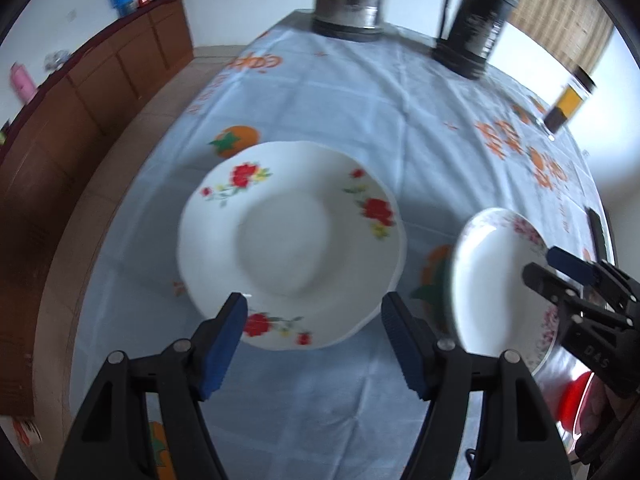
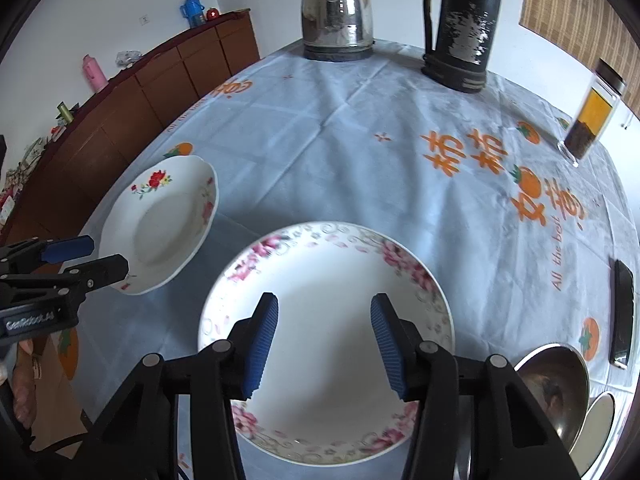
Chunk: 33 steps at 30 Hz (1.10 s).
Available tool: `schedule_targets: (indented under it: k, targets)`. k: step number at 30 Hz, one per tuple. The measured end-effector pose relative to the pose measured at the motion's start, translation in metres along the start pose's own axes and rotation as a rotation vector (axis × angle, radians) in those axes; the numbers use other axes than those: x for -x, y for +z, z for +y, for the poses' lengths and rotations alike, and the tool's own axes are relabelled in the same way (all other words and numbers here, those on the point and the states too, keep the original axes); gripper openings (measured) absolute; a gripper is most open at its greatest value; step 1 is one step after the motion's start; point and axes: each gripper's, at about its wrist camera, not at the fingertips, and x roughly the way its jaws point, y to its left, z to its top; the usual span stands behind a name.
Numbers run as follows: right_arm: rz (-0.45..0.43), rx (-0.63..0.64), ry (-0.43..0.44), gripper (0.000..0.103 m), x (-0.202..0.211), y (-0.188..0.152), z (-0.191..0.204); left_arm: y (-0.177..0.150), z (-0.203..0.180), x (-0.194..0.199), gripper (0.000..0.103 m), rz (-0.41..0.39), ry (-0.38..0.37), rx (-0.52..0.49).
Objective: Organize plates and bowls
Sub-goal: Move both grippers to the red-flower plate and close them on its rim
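Two plates lie apart on the counter: red-flower plate before the wide-open, empty left gripper, pink-rimmed plate under the open, empty right gripper; bare cloth beyond

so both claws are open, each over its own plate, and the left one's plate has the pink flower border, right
Not quite. The left claw is over the plate with red flowers, as the left wrist view shows. The pink-bordered plate lies under the right claw. The rest holds: both claws are open, each over its own plate.
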Motion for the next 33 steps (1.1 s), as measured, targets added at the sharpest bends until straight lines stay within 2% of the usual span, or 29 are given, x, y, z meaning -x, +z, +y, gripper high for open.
schedule_targets:
  k: [6, 9, 16, 28, 30, 32, 33]
  targets:
    - [-0.002, 0.037, 0.044, 0.038, -0.009, 0.02, 0.025, 0.007, 0.052, -0.007, 0.071, 0.008, 0.032, 0.145]
    - [0.007, 0.045, 0.064, 0.038, -0.018, 0.031, 0.038, 0.01, 0.067, -0.009, 0.071, -0.002, 0.04, 0.17]
    - [0.044, 0.085, 0.088, 0.038, -0.046, 0.052, 0.069, 0.015, 0.084, -0.027, 0.071, 0.023, 0.031, 0.192]
    - [0.12, 0.113, 0.08, 0.034, -0.086, 0.063, 0.087, 0.019, 0.087, -0.043, 0.071, 0.041, 0.006, 0.167]
    - [0.129, 0.115, 0.084, 0.033, -0.09, 0.063, 0.089, 0.019, 0.088, -0.046, 0.068, 0.049, 0.001, 0.164]
    - [0.142, 0.12, 0.087, 0.028, -0.095, 0.062, 0.092, 0.019, 0.088, -0.048, 0.066, 0.055, -0.001, 0.163]
    - [0.143, 0.12, 0.092, 0.027, -0.096, 0.062, 0.093, 0.018, 0.087, -0.049, 0.055, 0.056, 0.0, 0.159]
